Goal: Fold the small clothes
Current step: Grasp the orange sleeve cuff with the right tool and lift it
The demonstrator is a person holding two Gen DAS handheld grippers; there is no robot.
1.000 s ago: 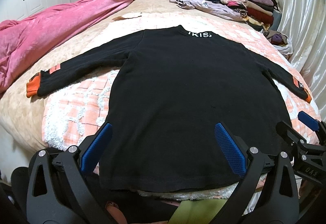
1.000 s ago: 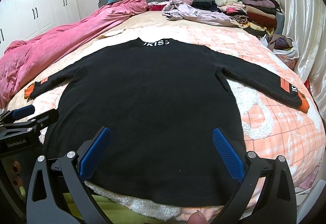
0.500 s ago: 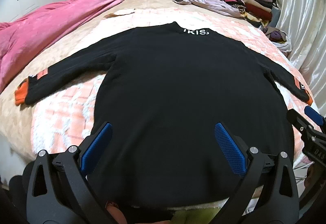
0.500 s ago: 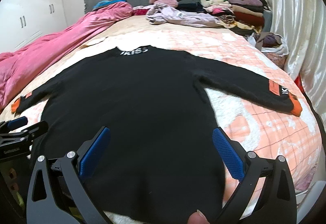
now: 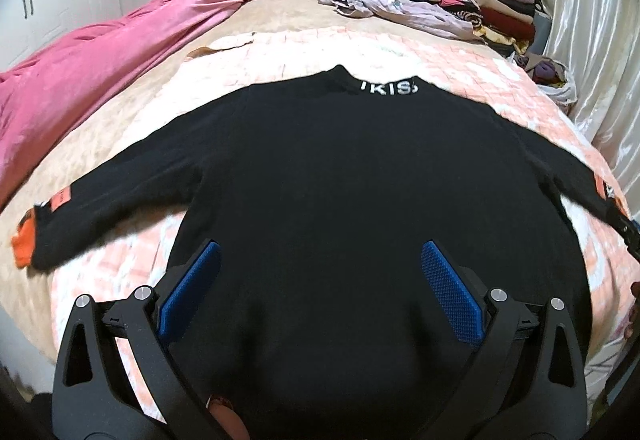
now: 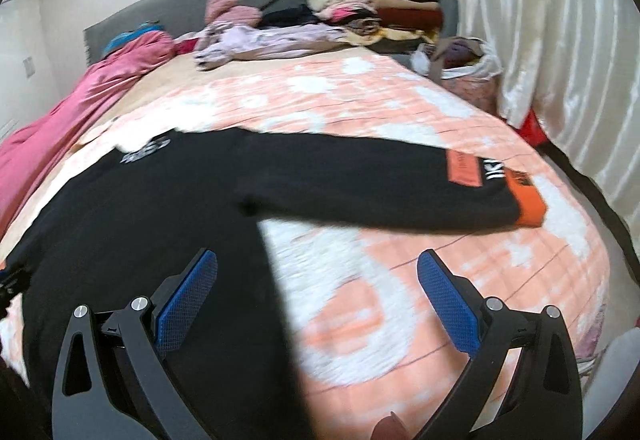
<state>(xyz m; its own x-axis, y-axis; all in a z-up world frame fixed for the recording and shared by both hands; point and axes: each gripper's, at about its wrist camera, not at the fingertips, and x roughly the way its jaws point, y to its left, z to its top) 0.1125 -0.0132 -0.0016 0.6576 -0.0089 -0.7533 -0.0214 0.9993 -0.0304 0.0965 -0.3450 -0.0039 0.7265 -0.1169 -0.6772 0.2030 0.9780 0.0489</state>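
A bed with a peach-and-white quilt (image 5: 400,44) carries a black sweater (image 5: 340,180) spread flat, both sleeves out, orange cuff (image 6: 528,200) at the right sleeve's end. The left gripper (image 5: 320,288) hovers over the sweater's body, fingers spread and empty; the right gripper (image 6: 316,296) hangs over its right edge, likewise wide apart

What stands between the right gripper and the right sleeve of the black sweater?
Nothing visible does. Only bare blanket lies between the open right gripper and the sleeve of the sweater.
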